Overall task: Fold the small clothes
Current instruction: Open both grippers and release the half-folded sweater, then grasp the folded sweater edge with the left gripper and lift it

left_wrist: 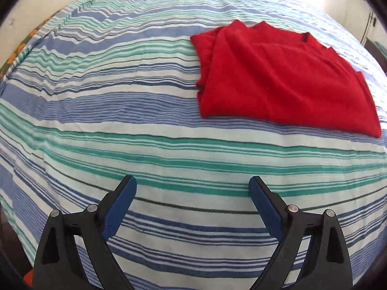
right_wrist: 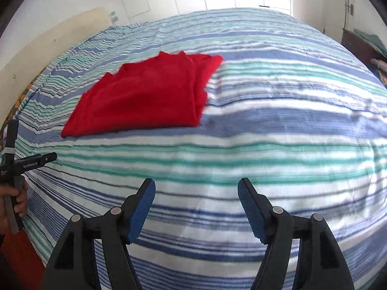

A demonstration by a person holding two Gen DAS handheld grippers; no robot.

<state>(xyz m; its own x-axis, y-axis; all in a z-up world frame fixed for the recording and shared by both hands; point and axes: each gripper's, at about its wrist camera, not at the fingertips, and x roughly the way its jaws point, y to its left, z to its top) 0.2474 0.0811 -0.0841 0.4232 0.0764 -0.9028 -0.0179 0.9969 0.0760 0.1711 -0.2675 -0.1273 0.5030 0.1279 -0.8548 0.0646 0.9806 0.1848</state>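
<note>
Folded red garment (left_wrist: 285,79) lying flat on the striped bedsheet (left_wrist: 121,130), left gripper (left_wrist: 192,188) spread wide and empty, well short of it; right gripper (right_wrist: 196,189) likewise spread, nothing between, white wall (right_wrist: 72,2) behind the bed

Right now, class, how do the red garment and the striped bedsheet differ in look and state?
The red garment is one plain colour; the striped bedsheet carries blue, green and white bands. The garment is folded into layers; the bedsheet lies spread out. The garment covers a small patch; the bedsheet spans the bed. Both are cloth, and neither is gripped.
</note>
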